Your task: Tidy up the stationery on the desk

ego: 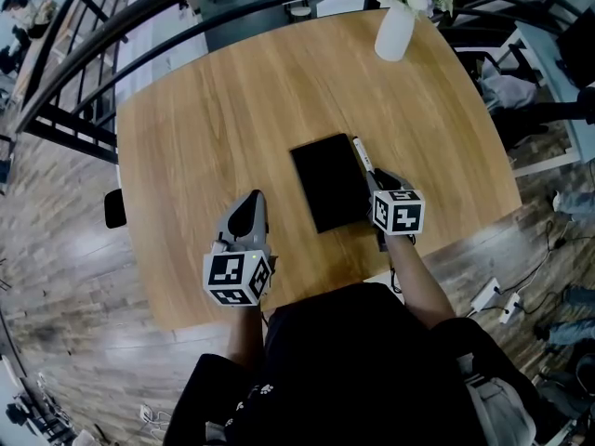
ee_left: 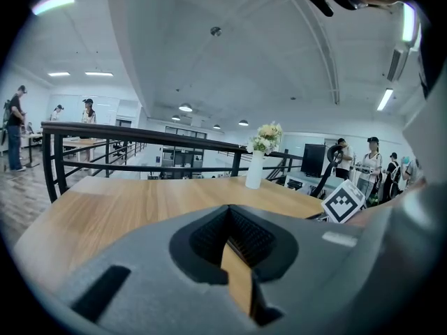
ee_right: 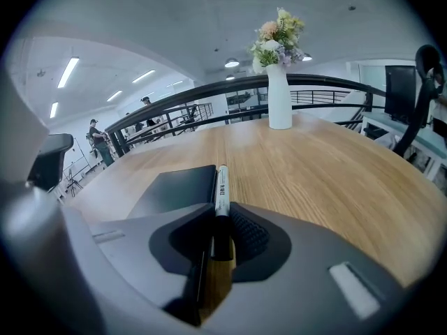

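The right tongs [ee_right: 222, 230] grip a marker [ee_right: 221, 190] beside the black notebook [ego: 330, 181] on the counter [ego: 214, 128]; the left tongs [ee_left: 234, 246] are closed, empty.

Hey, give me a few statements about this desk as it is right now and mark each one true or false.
1. The right tongs grip a marker. True.
2. The left tongs stand wide open. False: they are shut, with nothing between them.
3. The vase lies tipped over. False: it stands upright near the far edge of the desk.
4. The marker runs alongside the right edge of the black notebook. True.
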Demonstrator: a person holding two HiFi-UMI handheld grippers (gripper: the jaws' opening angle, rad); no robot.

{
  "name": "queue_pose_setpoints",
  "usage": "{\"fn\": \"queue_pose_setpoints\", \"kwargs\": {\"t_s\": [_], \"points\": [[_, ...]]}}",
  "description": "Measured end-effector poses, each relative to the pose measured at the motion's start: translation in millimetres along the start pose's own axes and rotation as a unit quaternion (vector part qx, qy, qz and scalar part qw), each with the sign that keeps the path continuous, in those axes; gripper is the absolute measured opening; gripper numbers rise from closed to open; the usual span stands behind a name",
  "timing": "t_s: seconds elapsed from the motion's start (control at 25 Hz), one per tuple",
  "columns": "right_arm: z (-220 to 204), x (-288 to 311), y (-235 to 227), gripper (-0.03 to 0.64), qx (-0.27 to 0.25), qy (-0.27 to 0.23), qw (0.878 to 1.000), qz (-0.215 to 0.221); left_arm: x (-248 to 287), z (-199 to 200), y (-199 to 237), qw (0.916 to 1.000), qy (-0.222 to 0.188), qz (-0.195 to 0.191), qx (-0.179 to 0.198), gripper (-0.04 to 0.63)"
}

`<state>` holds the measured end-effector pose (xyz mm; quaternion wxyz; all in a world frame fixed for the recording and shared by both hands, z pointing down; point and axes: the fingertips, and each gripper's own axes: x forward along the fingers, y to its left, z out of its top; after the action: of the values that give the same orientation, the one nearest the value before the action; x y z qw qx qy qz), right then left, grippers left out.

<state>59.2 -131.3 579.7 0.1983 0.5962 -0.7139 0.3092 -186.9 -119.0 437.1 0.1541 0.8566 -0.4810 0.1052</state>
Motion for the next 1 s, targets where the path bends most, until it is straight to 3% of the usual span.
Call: {"fn": "queue_pose_setpoints", "kwargs": {"t_s": [1.0], "points": [[-10.7,10.1,1.0,0.097,-0.02,0.028,0.999,0.025,-11.5,0.7,13.1,0.9999,0.0,0.013,-0.003,-0.006]]}}
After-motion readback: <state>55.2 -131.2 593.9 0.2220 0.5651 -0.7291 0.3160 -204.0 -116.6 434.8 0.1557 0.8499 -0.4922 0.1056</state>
